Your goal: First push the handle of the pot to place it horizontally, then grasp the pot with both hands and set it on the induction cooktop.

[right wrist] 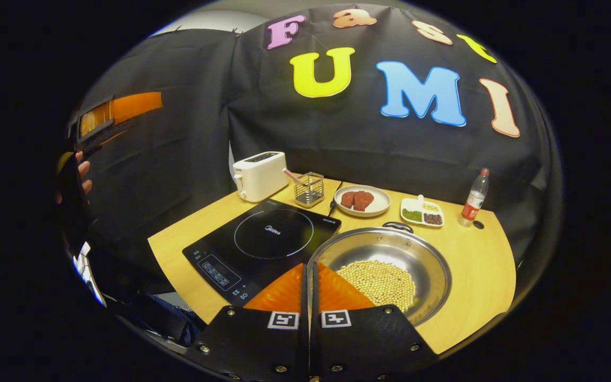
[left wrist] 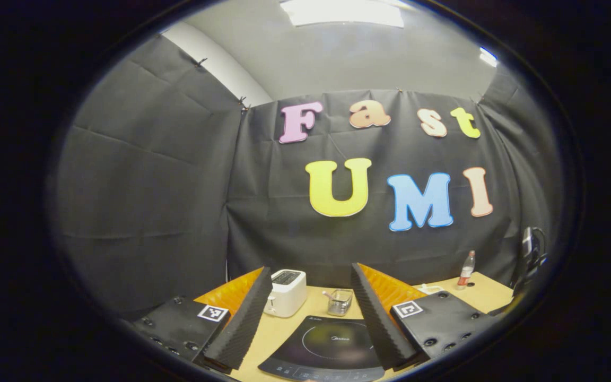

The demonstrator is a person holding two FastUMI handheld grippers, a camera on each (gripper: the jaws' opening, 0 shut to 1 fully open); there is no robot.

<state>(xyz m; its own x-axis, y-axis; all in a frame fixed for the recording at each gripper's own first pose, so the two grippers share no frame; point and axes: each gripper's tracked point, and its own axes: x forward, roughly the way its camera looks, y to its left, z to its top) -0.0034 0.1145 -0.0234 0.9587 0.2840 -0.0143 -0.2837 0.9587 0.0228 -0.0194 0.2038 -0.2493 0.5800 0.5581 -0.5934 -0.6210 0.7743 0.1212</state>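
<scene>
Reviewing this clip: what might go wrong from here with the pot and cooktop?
1. The pot holds loose beans; a tilted lift might spill them.
2. The induction cooktop lies right beside the pot, so a low carry may knock its edge.
3. The right tool is shut at the pot's near rim; a hard push might slide the whole pot toward the plate of meat.

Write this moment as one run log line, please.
left tongs: open, above cooktop | right tongs: shut, at pot rim | pot beside cooktop
</scene>
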